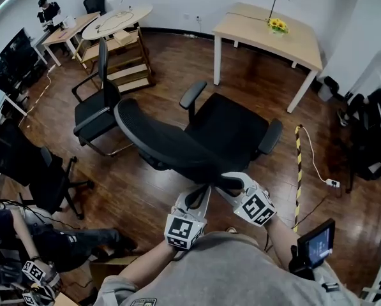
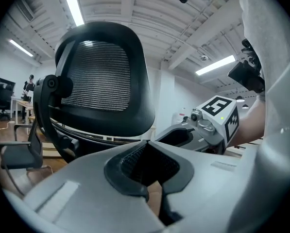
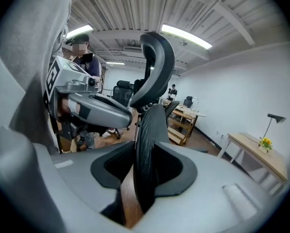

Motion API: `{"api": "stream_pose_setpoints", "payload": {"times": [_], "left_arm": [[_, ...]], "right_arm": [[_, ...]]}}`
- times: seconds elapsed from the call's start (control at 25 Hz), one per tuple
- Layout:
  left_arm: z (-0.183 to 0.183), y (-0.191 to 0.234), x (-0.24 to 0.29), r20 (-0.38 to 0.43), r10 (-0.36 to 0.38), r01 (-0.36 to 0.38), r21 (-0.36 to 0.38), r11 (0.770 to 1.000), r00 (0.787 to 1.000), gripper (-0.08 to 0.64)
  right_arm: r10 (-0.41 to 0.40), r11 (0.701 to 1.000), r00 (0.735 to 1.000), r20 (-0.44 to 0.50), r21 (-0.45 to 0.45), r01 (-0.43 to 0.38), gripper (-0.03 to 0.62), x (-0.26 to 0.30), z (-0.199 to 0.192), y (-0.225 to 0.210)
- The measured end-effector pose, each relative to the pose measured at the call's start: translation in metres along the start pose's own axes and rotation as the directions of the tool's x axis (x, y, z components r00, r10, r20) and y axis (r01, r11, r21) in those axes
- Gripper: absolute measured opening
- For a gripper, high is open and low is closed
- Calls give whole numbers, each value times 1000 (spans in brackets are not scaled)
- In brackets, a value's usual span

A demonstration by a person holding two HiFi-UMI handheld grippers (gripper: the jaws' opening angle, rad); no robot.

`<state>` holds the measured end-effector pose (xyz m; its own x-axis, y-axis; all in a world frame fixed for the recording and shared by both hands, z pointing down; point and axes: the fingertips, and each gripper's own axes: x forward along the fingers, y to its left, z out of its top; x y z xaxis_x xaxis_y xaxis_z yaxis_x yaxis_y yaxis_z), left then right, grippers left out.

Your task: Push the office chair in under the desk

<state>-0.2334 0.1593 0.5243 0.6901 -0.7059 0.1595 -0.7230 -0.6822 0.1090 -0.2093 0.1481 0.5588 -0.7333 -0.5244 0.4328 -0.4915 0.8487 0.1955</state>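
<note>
The black mesh office chair [image 1: 231,129] stands mid-floor, its seat facing the light wooden desk [image 1: 267,30] at the back right and its backrest [image 1: 158,142] leaning toward me. My right gripper [image 1: 225,182] is shut on the backrest's lower right rim. In the right gripper view the rim [image 3: 152,130] runs up between the jaws of that gripper [image 3: 145,178]. My left gripper [image 1: 200,197] is shut and holds nothing, just left of it behind the backrest. From the left gripper [image 2: 153,186] the mesh back [image 2: 101,76] looms ahead, with the right gripper [image 2: 208,125] beside it.
A second black chair [image 1: 94,110] stands left of the task chair, before a wooden shelf unit [image 1: 129,59]. Another dark chair [image 1: 37,171] and a seated person [image 1: 50,241] are at the lower left. A yellow-black cable cover [image 1: 298,171] and a power strip [image 1: 332,183] lie on the floor at right.
</note>
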Motion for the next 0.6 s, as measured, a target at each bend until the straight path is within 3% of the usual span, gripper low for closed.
{"api": "stream_pose_setpoints", "payload": {"times": [0.28,0.6], "left_arm": [[-6,-17,11,-24,17,-18,-14,1000,1000,0],[-14,-5,-8,-34,148,-148,-6,989,988,0]], "right_arm": [[95,995,995,0,-33,-95,132,-42,-23,-13],[172,983,985,4,-72,-171,133,-77,-46,-26]]}}
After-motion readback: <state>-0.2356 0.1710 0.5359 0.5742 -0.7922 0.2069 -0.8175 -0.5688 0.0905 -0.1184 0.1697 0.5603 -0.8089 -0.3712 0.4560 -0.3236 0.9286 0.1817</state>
